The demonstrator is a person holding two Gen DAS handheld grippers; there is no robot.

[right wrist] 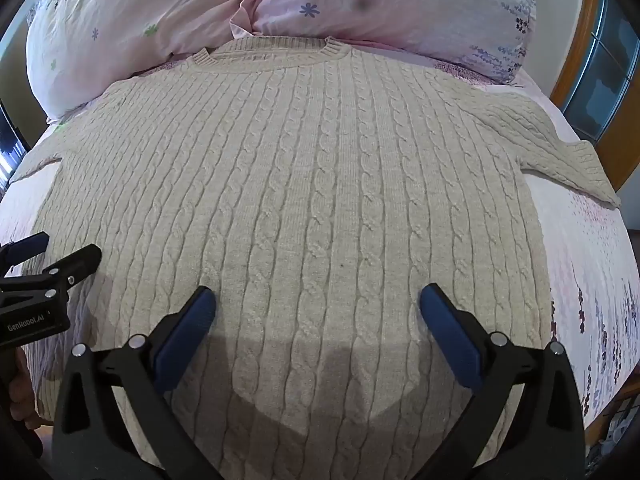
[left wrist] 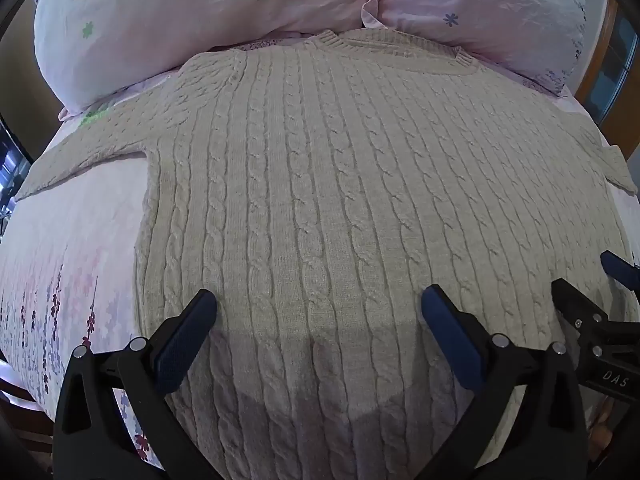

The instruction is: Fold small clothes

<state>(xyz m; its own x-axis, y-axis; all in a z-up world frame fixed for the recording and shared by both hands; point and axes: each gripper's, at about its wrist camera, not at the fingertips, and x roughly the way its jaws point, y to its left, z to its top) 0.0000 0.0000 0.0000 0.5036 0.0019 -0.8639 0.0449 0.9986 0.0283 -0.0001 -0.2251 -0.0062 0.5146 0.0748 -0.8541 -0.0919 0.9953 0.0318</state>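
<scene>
A cream cable-knit sweater lies flat and spread on the bed, collar toward the pillows, both sleeves out to the sides. It also fills the right wrist view. My left gripper is open and empty, hovering over the sweater's lower body left of centre. My right gripper is open and empty over the lower body right of centre. The right gripper shows at the right edge of the left wrist view. The left gripper shows at the left edge of the right wrist view.
Two pink flowered pillows lie beyond the collar. The floral bedsheet shows on either side of the sweater. A wooden window frame stands at the right beyond the bed.
</scene>
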